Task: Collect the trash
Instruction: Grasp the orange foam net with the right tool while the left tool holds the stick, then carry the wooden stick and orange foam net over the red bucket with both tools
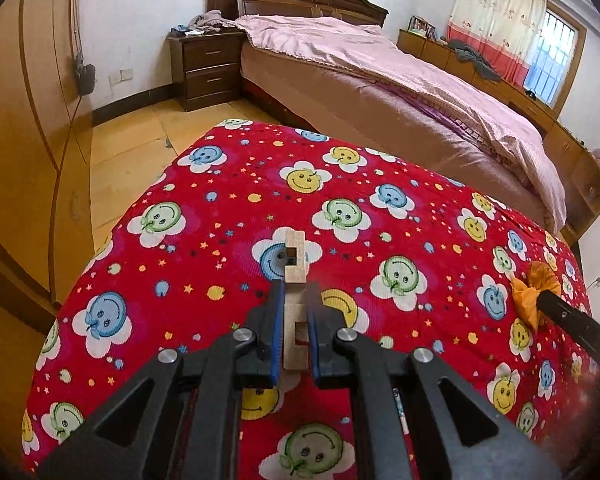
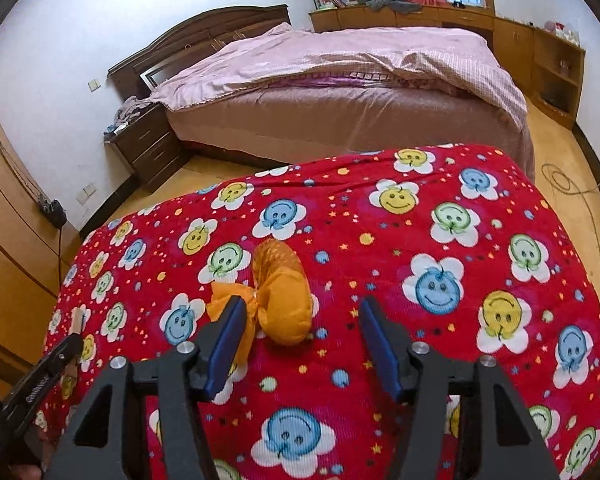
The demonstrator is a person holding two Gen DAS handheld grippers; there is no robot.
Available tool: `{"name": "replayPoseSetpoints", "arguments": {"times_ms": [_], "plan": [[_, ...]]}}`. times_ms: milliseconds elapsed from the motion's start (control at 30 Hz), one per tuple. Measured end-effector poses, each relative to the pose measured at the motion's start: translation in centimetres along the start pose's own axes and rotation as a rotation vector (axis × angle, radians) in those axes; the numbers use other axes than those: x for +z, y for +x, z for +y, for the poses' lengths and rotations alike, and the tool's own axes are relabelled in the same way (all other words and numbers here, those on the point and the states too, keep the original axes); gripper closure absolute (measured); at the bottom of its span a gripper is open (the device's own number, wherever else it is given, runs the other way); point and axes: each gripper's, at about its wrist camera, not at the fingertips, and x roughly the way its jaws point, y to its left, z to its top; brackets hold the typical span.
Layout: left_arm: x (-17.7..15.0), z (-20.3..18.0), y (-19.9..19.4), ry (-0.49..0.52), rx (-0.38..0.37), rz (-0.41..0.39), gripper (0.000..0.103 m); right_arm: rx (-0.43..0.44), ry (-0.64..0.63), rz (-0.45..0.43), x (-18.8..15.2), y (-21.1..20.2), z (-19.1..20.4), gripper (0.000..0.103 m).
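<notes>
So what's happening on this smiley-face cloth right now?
A person works two handheld grippers over the red cloth. The left gripper is shut on a notched wooden piece. The right gripper stands open around an orange bag lying on the cloth, one finger by its knot, not yet gripping.

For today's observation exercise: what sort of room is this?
Almost certainly a home bedroom: a large bed with a pink quilt, a dark wooden nightstand with drawers, and a curtained window.
</notes>
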Motion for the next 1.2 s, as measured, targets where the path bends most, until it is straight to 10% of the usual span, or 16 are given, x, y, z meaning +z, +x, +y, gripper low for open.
{"name": "replayPoseSetpoints", "arguments": {"times_ms": [367, 1200], "plan": [[-0.1, -0.1, -0.1, 0.009, -0.002, -0.009, 0.092, -0.006, -0.065, 0.001, -0.5, 0.0, 1.2, 0.080], [-0.5, -2.2, -1.9, 0.080, -0.054, -0.055, 0.092, -0.013, 0.045, -0.150, -3.6, -12.4, -2.9, 0.083]]}}
